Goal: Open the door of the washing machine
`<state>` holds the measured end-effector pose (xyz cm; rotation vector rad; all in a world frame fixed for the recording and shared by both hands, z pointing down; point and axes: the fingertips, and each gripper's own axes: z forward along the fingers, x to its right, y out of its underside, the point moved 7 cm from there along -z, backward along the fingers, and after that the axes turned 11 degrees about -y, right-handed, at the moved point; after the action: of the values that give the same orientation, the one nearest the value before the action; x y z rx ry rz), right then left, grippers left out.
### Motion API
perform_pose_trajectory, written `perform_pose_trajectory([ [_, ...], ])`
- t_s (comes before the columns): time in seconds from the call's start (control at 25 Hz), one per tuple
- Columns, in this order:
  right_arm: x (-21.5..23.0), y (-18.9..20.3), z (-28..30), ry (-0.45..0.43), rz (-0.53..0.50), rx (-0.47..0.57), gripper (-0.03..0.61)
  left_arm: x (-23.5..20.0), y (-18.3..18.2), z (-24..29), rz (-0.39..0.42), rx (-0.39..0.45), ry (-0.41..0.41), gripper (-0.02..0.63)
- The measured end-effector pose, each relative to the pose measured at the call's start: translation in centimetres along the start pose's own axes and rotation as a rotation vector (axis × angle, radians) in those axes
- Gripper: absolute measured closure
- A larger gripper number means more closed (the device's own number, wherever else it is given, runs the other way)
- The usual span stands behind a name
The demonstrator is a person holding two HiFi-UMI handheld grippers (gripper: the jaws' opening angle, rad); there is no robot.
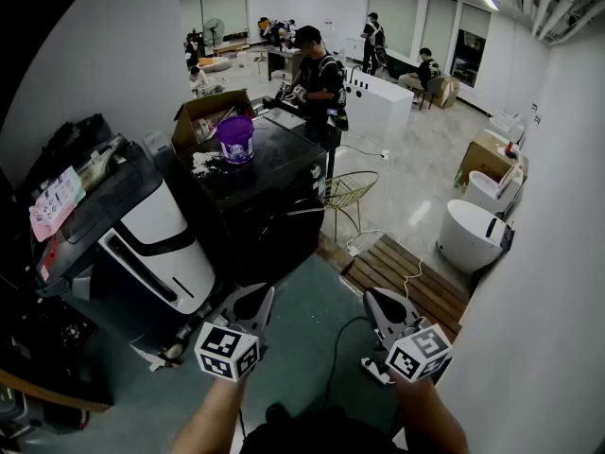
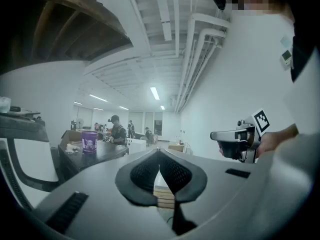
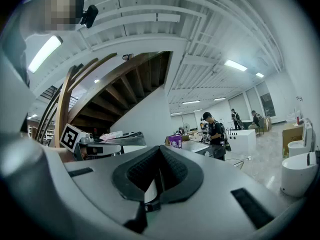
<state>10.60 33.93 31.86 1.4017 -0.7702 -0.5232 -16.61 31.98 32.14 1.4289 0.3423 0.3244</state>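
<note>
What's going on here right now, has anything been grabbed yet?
Nothing yet. A person holds both tools out level above the green floor. The left claw and right claw are shut and empty, touching nothing. The black boxy unit with the purple plastic bucket on top stands ahead, untouched.

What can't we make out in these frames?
- Head view: black machine front is dark; door and handle unclear.
- Gripper views: left claw and right claw bodies block the lower frame, hiding most of that front.
- Purple bucket: label too small in every view.
</note>
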Motion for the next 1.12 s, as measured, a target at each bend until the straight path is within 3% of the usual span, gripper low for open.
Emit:
perform_pose_trajectory([
  [0.92, 0.0, -0.1, -0.3, 0.015, -0.022, -0.032, 0.555, 0.1, 1.0, -0.1, -0.009, -0.012, 0.008, 0.587],
  [1.04, 0.1, -0.2, -0.4, 0.023, -0.017, -0.035, 0.538, 0.1, 1.0, 0.0, -0.016, -0.024, 0.014, 0.503],
  [1.12, 0.2, -0.1, -0.4, 0.027, -0.014, -0.039, 0.526, 0.1, 1.2, 0.0, -0.017, -0.029, 0.015, 0.48],
])
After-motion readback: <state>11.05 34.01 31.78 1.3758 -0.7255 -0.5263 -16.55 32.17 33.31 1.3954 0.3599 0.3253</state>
